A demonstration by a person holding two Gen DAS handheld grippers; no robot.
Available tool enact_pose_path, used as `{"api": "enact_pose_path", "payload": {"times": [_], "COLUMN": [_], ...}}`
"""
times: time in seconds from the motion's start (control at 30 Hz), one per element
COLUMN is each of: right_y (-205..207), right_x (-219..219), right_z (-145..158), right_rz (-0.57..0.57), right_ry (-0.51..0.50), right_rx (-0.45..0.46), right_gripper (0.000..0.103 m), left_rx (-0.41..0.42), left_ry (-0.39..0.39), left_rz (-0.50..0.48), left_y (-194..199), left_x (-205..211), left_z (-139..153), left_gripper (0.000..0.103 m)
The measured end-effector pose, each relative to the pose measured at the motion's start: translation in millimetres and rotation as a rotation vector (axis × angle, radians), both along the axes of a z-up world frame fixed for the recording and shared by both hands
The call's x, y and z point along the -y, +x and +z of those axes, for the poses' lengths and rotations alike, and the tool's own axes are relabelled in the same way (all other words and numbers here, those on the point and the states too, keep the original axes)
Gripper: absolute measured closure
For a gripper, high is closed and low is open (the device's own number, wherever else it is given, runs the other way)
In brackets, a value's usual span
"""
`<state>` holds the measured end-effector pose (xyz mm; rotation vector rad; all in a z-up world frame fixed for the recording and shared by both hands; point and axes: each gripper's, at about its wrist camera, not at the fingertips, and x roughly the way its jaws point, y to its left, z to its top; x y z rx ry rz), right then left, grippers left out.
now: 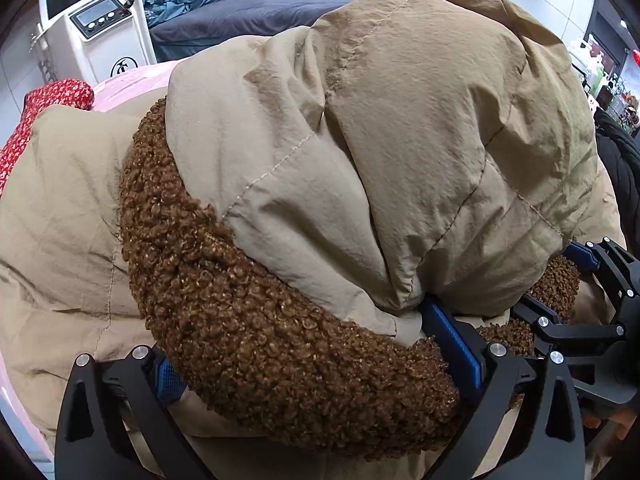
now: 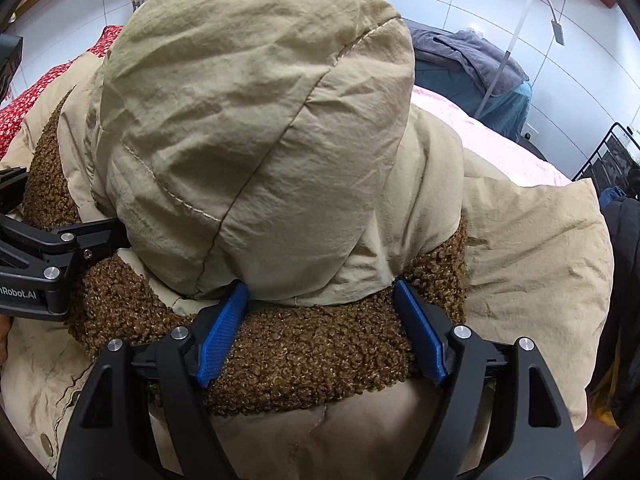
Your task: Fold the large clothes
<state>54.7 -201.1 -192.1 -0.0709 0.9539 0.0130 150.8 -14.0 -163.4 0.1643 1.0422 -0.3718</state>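
Observation:
A tan padded coat (image 1: 400,120) with a brown curly fleece collar (image 1: 240,300) lies bunched on a pink bed and fills both views. Its hood (image 2: 248,120) is folded over towards the collar. My left gripper (image 1: 316,356) has its jaws wide apart, with the thick fleece collar lying between its blue pads (image 1: 452,340). My right gripper (image 2: 320,332) also straddles the fleece collar (image 2: 312,352) at the hood's base, blue pads (image 2: 224,332) on either side. The right gripper also shows at the right edge of the left wrist view (image 1: 592,308). The left gripper shows at the left edge of the right wrist view (image 2: 52,256).
The pink bedcover (image 2: 500,140) shows beyond the coat. A red patterned cloth (image 1: 44,108) lies at the left. A white machine with a screen (image 1: 96,28) and a dark couch with blue-grey cloths (image 1: 224,16) stand behind. A dark garment (image 2: 624,280) hangs at the right.

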Motion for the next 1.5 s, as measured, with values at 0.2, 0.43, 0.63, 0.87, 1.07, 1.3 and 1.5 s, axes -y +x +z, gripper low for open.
{"api": "enact_pose_path", "payload": {"times": [0.2, 0.43, 0.63, 0.87, 1.07, 1.3, 1.5], "right_y": [-10, -41, -75, -114, -153, -187, -223], "right_x": [-6, -12, -4, 22, 29, 39, 72], "right_z": [5, 24, 46, 45, 41, 28, 7], "right_rz": [-0.007, -0.026, -0.065, -0.095, -0.074, -0.091, -0.204], "right_ry": [-0.017, -0.016, 0.061, 0.154, 0.119, 0.112, 0.214], "right_rx": [0.035, 0.105, 0.137, 0.107, 0.092, 0.008, -0.084], "right_gripper": [0.028, 0.028, 0.024, 0.024, 0.024, 0.024, 0.024], "left_rx": [0.022, 0.080, 0.164, 0.194, 0.152, 0.124, 0.124], "left_ry": [-0.012, -0.061, -0.104, -0.100, -0.051, 0.054, 0.098], "left_rz": [-0.011, -0.012, -0.002, -0.039, -0.026, -0.078, -0.126], "left_y": [-8, -31, -68, -113, -134, -141, -155], "left_x": [-4, -17, -30, -48, -69, -79, -94], "left_z": [3, 21, 44, 50, 39, 25, 21], "left_gripper": [0.005, 0.006, 0.006, 0.006, 0.006, 0.006, 0.006]}}
